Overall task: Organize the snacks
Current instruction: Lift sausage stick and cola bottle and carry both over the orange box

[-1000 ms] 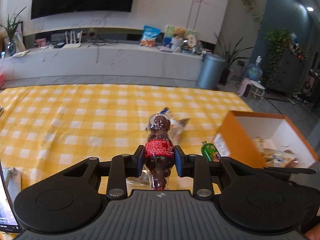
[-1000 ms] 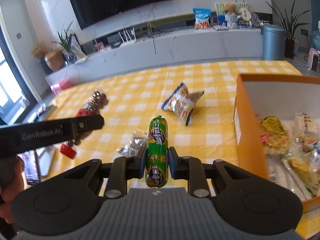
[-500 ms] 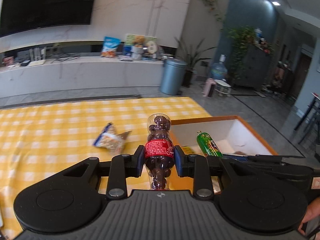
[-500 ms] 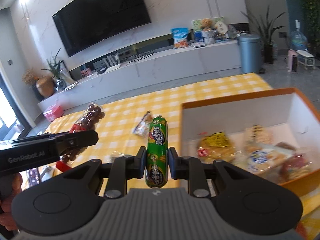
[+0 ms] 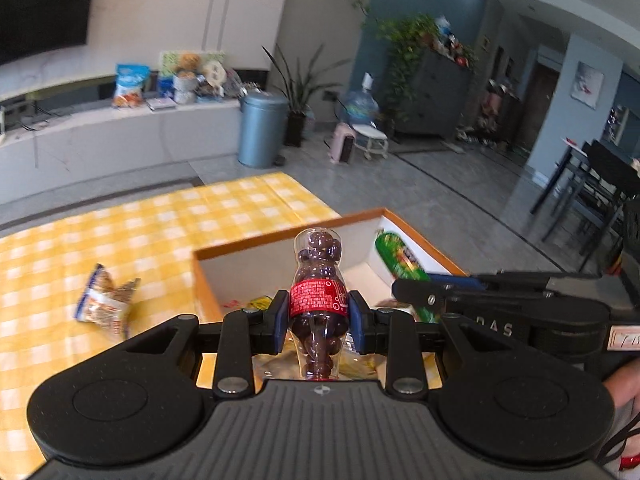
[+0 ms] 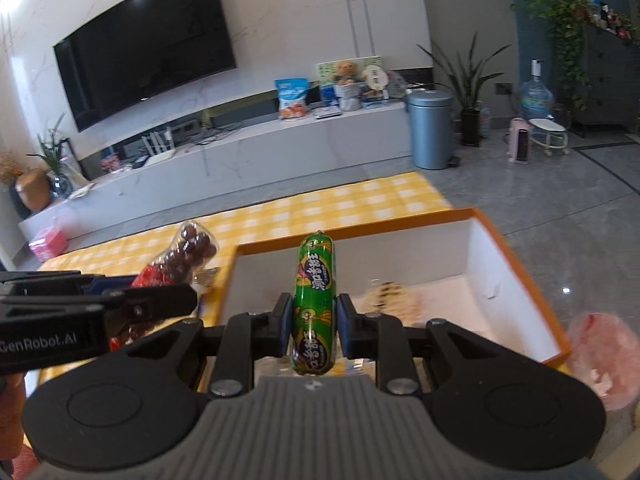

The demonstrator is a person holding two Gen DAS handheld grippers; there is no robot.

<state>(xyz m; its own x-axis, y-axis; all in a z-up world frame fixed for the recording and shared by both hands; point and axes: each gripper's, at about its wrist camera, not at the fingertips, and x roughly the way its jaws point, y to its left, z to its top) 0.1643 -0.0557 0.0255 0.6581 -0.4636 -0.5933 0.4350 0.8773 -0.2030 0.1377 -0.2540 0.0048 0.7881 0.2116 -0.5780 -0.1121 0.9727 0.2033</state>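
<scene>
My left gripper (image 5: 319,318) is shut on a small clear bottle of chocolate balls with a red label (image 5: 318,292), held over the orange box (image 5: 280,240). My right gripper (image 6: 314,324) is shut on a green sausage stick (image 6: 314,300), held over the same box (image 6: 516,264). The box has white inner walls and several wrapped snacks at its bottom. The sausage (image 5: 398,258) shows in the left wrist view, and the bottle (image 6: 188,252) in the right wrist view. A blue-edged snack packet (image 5: 106,300) lies on the yellow checked tablecloth left of the box.
The yellow checked table (image 5: 140,232) ends just beyond the box. A pink bag (image 6: 604,356) lies right of the box. Beyond are grey floor, a white TV bench (image 6: 260,152) and a blue-grey bin (image 6: 430,128).
Both grippers have swung right, from over the tablecloth to over the orange box, each still gripping its snack. The packet now lies to the left.
</scene>
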